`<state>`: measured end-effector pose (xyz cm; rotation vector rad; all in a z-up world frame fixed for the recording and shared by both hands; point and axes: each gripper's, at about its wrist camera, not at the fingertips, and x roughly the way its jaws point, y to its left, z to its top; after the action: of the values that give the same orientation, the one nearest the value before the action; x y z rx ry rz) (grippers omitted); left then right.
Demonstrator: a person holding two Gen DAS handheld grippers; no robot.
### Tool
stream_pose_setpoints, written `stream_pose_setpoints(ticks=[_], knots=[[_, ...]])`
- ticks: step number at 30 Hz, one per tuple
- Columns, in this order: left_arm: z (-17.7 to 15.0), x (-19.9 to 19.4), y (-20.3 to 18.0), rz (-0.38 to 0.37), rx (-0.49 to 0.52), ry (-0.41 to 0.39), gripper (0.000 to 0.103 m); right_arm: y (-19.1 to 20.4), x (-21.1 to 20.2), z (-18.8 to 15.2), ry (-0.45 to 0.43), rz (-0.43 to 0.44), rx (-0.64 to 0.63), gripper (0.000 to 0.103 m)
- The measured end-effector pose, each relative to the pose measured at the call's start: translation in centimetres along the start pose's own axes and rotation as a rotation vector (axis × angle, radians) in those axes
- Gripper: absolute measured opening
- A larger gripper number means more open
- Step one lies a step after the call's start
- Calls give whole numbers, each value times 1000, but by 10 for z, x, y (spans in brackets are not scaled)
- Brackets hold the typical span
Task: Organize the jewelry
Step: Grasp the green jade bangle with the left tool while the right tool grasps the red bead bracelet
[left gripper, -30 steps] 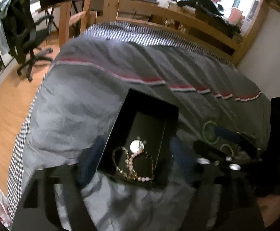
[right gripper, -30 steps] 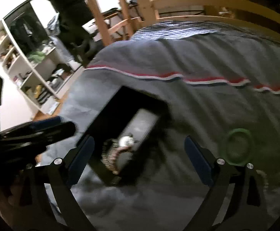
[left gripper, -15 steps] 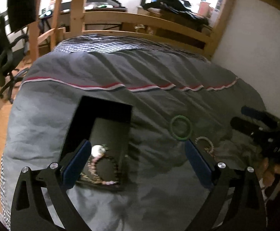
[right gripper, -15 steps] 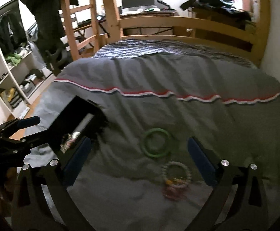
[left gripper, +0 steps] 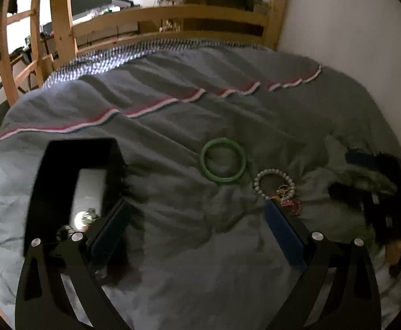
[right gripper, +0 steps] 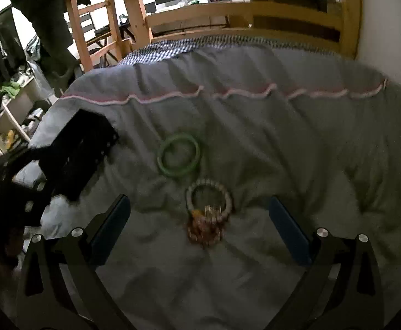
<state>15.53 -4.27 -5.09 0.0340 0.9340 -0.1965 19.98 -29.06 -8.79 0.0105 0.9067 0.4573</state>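
Both claws, left (left gripper: 197, 236) and right (right gripper: 199, 229), stood open and empty; the right claw, closing on the beaded bracelet (right gripper: 208, 200), could pinch the soft quilt (right gripper: 283, 143) or snag its charm.

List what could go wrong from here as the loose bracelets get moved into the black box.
1. The beaded bracelet lies in a fold of the soft grey duvet; the right gripper jaws may pinch fabric with it.
2. Its charm cluster could snag or dangle on lifting.
3. The green bangle lies flat and close beside the beaded one, so a grab may nudge it. The black box sits on uneven bedding and might tip.
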Motion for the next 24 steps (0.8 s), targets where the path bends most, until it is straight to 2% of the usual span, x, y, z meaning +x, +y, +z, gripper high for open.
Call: stream_pose_setpoints(ticks=[3,5,9,13,15,17,20,22,23,24], knots=[[5,32,-7,-6,13,54,96,-1,12,-10,46,26,-25,93],[8,53,-14,17,49,68,96,1,19,-11,69,49,-37,74],[15,92,-22,36,115,73,96,-1,45,-16,140,34,-55,68],[23,116,-20,2,102,56,96,-1,67,-19,184,17,-80,61],[26,124,-21,-14,102,46,96,0,76,-19,204,15,-86,49],[29,132,-23,-20,106,37,96,1,82,-22,229,-1,-94,23],[31,147,-29,-6,112,58,96,0,83,-23,237,21,-79,17],[31,152,-31,-15,118,71,85,-1,81,-23,230,25,-72,15],[31,151,-31,-21,119,72,76,-1,79,-23,226,25,-70,12],[31,149,-32,-23,120,71,73,-1,77,-23,219,27,-67,11]])
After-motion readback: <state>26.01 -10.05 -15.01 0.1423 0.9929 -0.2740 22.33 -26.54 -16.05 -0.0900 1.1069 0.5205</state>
